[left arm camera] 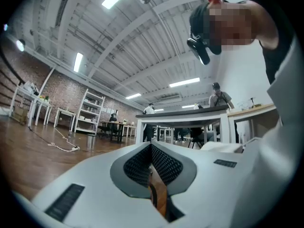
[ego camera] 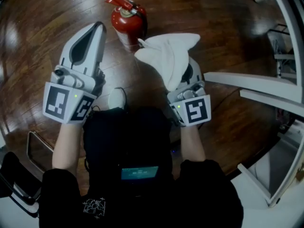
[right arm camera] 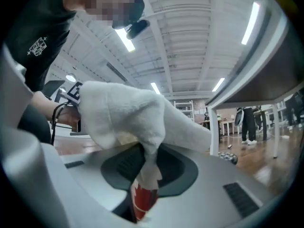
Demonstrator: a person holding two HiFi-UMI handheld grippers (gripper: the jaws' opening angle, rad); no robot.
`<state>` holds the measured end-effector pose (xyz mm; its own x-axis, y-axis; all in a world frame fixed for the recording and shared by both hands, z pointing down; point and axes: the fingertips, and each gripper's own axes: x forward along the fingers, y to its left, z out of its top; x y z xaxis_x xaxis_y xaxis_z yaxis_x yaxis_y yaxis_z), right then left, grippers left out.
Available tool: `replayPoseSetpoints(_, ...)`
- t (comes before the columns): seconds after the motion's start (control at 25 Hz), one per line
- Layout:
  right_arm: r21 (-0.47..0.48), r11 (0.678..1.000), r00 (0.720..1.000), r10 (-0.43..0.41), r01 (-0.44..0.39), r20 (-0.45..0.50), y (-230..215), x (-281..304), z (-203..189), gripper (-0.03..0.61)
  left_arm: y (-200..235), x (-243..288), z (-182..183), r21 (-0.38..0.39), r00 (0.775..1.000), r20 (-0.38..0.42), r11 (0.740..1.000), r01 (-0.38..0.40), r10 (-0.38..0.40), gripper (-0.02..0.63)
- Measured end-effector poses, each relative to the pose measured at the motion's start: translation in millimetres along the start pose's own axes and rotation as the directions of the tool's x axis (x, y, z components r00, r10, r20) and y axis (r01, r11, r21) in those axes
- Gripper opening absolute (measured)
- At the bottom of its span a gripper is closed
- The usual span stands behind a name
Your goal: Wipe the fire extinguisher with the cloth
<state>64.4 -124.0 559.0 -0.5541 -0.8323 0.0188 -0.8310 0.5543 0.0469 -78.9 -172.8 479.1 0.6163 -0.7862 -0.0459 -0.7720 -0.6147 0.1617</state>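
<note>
The right claw [right arm camera: 146, 169] is pinched tight on the white cloth [ego camera: 167, 56], which bunches up and drapes over its tips. The left claw [ego camera: 99, 28] is closed to a thin slit and holds nothing. The red fire extinguisher [ego camera: 128, 22] stands on the wooden floor [ego camera: 42, 27], just beyond and between the two claws, with the cloth's far left corner just beside it.

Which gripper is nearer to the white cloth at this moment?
Right. The right gripper is shut on the cloth; the left gripper is apart, to its left, shut and empty.
</note>
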Motion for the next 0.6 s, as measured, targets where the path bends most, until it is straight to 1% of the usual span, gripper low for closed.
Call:
replayPoseSetpoints(0.04, -0.028, 1.0, 1.0, -0.014, 0.014, -0.01, -2.1, -2.7, 13.9, 0.094, -1.8, 0.9, 7.9, 0.014, 1.0, -0.009, 1.0, 0.011, -0.01, 0.005)
replayPoseSetpoints(0.12, -0.071, 0.997, 0.999, -0.035, 0.032, -0.039, -2.9, -10.2, 48.7, 0.095, -8.1, 0.1, 30.6, -0.006, 0.999, -0.034, 0.999, 0.034, -0.034, 0.005)
replayPoseSetpoints(0.16, -0.074, 0.997, 0.998, -0.039, 0.035, -0.051, -1.9, -14.6, 69.0, 0.095, -12.3, -1.8, 45.4, -0.022, 0.998, -0.049, 0.999, 0.041, -0.042, 0.003)
replayPoseSetpoints(0.24, -0.06, 0.998, 0.997, -0.036, 0.032, -0.07, 1.4, -22.3, 111.9, 0.094, -21.7, -7.9, 80.8, -0.029, 0.996, -0.076, 0.999, 0.039, -0.041, 0.003)
replayPoseSetpoints(0.36, -0.082, 0.996, 0.995, -0.033, 0.025, -0.099, 6.3, -32.7, 180.3, 0.094, -37.0, -19.6, 144.5, -0.038, 0.997, -0.082, 0.999, 0.007, -0.011, 0.003)
replayPoseSetpoints(0.44, -0.087, 0.996, 0.994, -0.041, 0.033, -0.098, 8.6, -41.9, 234.8, 0.094, -54.0, -29.8, 193.2, -0.045, 0.997, -0.076, 0.999, -0.007, 0.003, 0.003)
replayPoseSetpoints(0.6, -0.036, 0.998, 0.991, -0.051, 0.046, -0.124, 18.4, -73.1, 355.1, 0.095, -113.0, -61.5, 298.3, -0.096, 0.995, -0.099, 0.995, -0.022, 0.012, 0.003)
